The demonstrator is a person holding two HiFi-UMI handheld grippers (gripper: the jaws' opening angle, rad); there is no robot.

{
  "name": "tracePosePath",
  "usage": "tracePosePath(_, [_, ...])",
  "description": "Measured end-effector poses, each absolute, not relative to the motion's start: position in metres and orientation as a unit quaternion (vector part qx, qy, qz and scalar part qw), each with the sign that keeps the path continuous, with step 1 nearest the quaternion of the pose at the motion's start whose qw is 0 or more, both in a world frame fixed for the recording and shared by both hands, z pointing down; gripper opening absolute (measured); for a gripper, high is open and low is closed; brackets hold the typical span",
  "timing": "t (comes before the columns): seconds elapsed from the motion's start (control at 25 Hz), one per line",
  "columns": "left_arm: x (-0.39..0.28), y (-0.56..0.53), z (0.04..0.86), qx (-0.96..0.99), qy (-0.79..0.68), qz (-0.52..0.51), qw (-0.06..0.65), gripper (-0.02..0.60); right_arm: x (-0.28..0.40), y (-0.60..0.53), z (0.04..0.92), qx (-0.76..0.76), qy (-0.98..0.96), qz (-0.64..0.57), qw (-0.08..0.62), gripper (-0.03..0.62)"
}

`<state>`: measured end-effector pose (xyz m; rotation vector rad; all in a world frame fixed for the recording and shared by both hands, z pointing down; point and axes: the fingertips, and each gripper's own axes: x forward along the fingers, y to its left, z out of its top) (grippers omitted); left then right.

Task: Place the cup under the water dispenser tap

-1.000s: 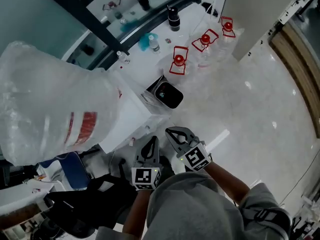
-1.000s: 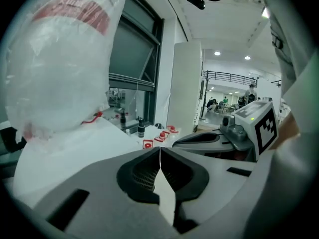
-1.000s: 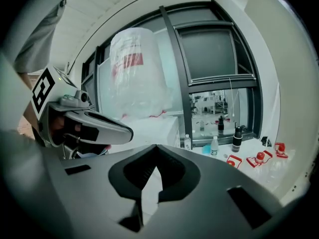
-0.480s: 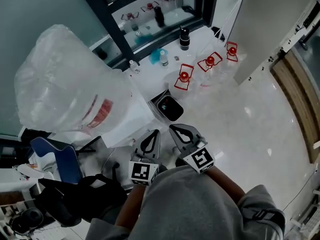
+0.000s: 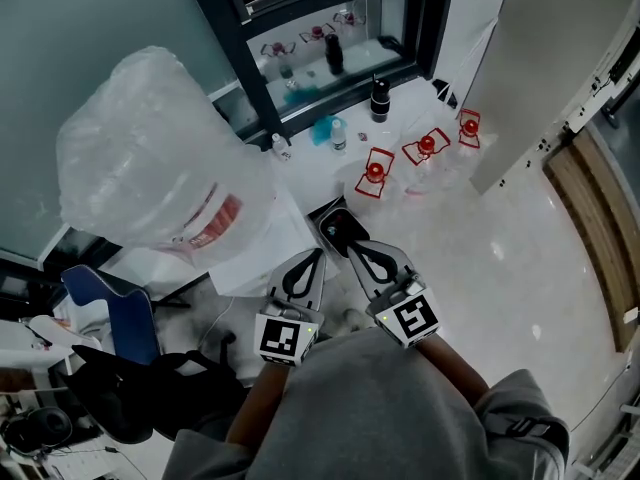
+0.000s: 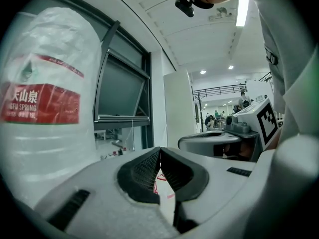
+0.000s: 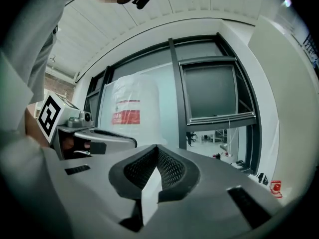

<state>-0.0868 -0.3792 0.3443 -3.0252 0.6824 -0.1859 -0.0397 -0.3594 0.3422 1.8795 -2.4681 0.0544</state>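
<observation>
Both grippers sit side by side just in front of the person's grey sleeve, above the glossy floor (image 5: pixel 510 268). That floor runs wide and clear to the right, out to the wooden strip (image 5: pixel 590 218) at the far edge. On the left it's crowded: the white water dispenser (image 5: pixel 262 260) stands just beside the left gripper (image 5: pixel 319 253), with a blue chair (image 5: pixel 112 313) and a black bag (image 5: pixel 130 403) packed in behind it. Ahead, the dark window frame (image 5: pixel 300 98) and a pale pillar (image 5: pixel 560 58) close off the far side.

The left gripper's jaws are pressed together at the tips, nothing between them. The right gripper (image 5: pixel 350 244) is also closed tight and empty.

The big water bottle (image 5: pixel 160 148) rides on top of the dispenser, wrapped in clear plastic with a red label. Just past the jaw tips is a small bin (image 5: pixel 340 230), dark inside, contents unreadable. Three clear jugs with red handles (image 5: pixel 375 173) line up on the floor beyond it, and a black flask (image 5: pixel 379 98) stands near the window.

I cannot place the cup in any view, and the bottle hides the tap.
</observation>
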Motion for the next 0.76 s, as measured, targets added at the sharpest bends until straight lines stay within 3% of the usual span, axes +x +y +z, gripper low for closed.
tracePosePath(0.76, [-0.091, -0.392, 0.333, -0.973, 0.224, -0.049, 0.03, 0.011, -0.048, -0.37, 0.343, 0.593, -0.805, 0.013, 0.018, 0.009])
